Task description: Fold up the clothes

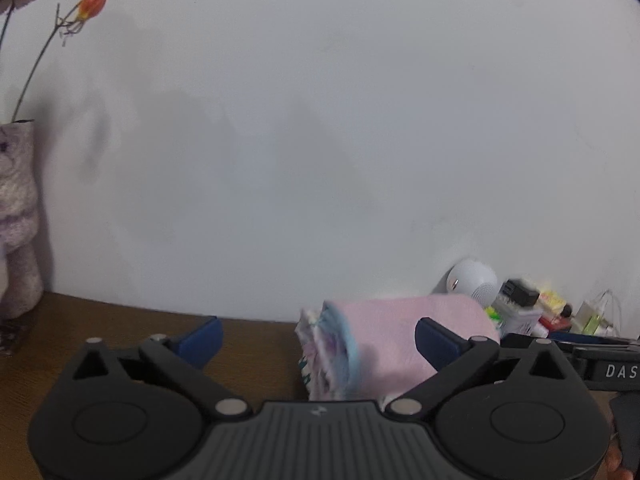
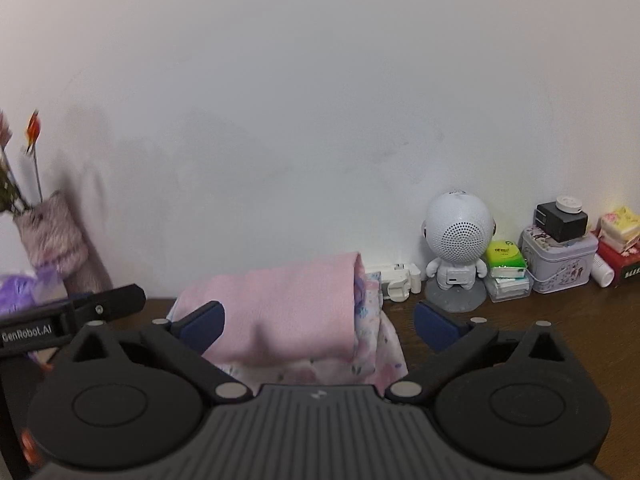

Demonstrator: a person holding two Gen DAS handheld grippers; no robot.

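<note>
Your left gripper (image 1: pixel 318 334) and right gripper (image 2: pixel 318 320) both stand spread wide, gripping nothing. The folded pink clothes (image 2: pixel 288 312) lie on the brown table (image 2: pixel 560 312), at twelve o'clock ahead of your right gripper, one o'clock from your left.

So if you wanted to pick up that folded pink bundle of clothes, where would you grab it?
Probably at the layered end of the folded pink bundle, the end nearest the white robot speaker. The floral layers stack there, so one pinch could catch them all. Come in low from the front; both grippers stand open.
</note>
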